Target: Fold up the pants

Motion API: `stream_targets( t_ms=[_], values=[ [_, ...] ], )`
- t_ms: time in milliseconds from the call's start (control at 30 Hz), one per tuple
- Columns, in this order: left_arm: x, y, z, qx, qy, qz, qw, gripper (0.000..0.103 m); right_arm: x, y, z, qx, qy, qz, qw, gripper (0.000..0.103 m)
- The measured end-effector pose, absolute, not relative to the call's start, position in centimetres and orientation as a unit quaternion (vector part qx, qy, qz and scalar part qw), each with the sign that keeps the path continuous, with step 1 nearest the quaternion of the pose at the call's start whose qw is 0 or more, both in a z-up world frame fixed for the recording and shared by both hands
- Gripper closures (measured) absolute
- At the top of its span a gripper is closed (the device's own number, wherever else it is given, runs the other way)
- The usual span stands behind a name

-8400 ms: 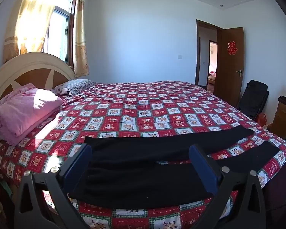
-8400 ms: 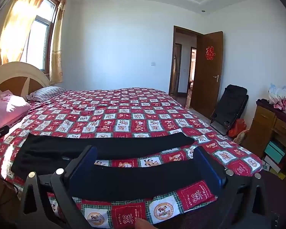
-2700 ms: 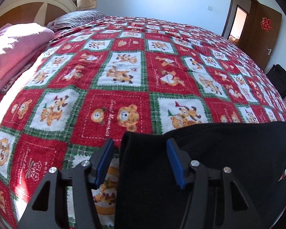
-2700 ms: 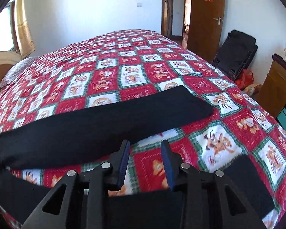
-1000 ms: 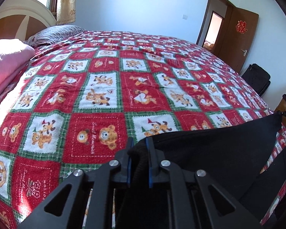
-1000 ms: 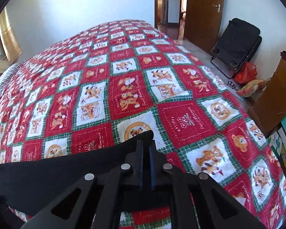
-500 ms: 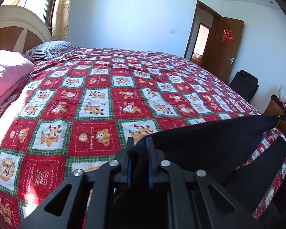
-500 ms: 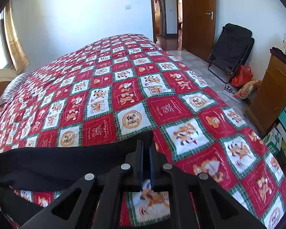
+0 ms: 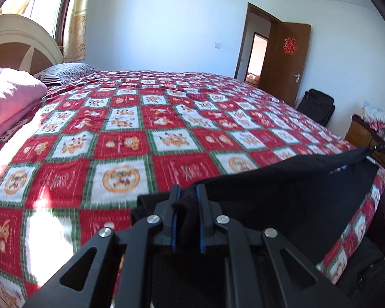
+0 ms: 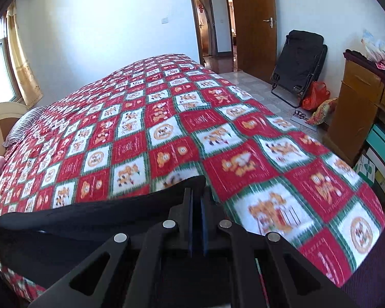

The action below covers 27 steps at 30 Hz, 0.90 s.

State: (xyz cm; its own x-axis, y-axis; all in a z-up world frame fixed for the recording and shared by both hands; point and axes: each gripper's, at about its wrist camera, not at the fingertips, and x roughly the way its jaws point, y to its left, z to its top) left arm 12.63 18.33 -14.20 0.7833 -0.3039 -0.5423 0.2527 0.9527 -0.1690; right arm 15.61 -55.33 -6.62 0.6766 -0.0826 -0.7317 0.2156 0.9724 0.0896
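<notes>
The black pants (image 9: 282, 192) hang stretched between my two grippers over the near edge of the bed. My left gripper (image 9: 186, 192) is shut on a bunched corner at the waist end. My right gripper (image 10: 197, 195) is shut on the far leg's end; the pants (image 10: 89, 215) run off to the left in that view. In the left wrist view the right gripper (image 9: 383, 146) shows far right, holding the raised leg taut. The other leg lies lower, along the bed edge.
The bed carries a red, white and green checked bear quilt (image 9: 166, 118). A folded pink blanket (image 9: 10, 97) and a striped pillow (image 9: 66, 70) lie by the headboard. A black folding chair (image 10: 300, 61), a wooden dresser (image 10: 359, 102) and boxes stand to the right.
Both grippers have pulled back towards the near edge of the bed with the far leg, carrying it over the near leg. Both stay shut on the fabric.
</notes>
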Motion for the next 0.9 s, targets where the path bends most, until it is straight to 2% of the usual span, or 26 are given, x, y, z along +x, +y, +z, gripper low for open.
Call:
stream_targets(
  t_ms=[333, 367, 433, 467, 500, 700, 900],
  values=[
    [9.2, 17.3, -16.8, 0.005, 0.3, -0.139, 0.944, 0.09, 10.4, -56.8, -9.4, 0.101, 0.403, -0.079, 0.906, 0.098],
    [9.1, 17.3, -16.9, 0.005, 0.298, -0.137, 0.945, 0.09, 10.0, -57.1, -9.1, 0.113, 0.399, -0.08, 0.906, 0.095],
    [8.9, 17.3, -16.9, 0.005, 0.295, -0.132, 0.946, 0.086, 9.2, -57.4, -8.5, 0.128, 0.396, -0.098, 0.904, 0.073],
    [8.8, 17.4, -16.8, 0.003, 0.293, -0.13, 0.947, 0.084, 8.7, -57.3, -8.0, 0.126, 0.391, -0.112, 0.905, 0.05],
    [8.7, 17.4, -16.8, 0.001, 0.292, -0.13, 0.948, 0.084, 8.0, -56.6, -7.1, 0.116, 0.378, -0.124, 0.91, 0.043],
    [7.9, 17.1, -16.4, -0.004, 0.287, -0.13, 0.949, 0.083, 7.1, -45.4, -3.8, 0.01, 0.35, -0.015, 0.937, 0.043],
    [8.1, 17.3, -16.1, -0.037, 0.293, -0.127, 0.947, 0.084, 8.8, -27.4, -9.9, -0.172, 0.397, 0.164, 0.887, 0.043]
  ],
)
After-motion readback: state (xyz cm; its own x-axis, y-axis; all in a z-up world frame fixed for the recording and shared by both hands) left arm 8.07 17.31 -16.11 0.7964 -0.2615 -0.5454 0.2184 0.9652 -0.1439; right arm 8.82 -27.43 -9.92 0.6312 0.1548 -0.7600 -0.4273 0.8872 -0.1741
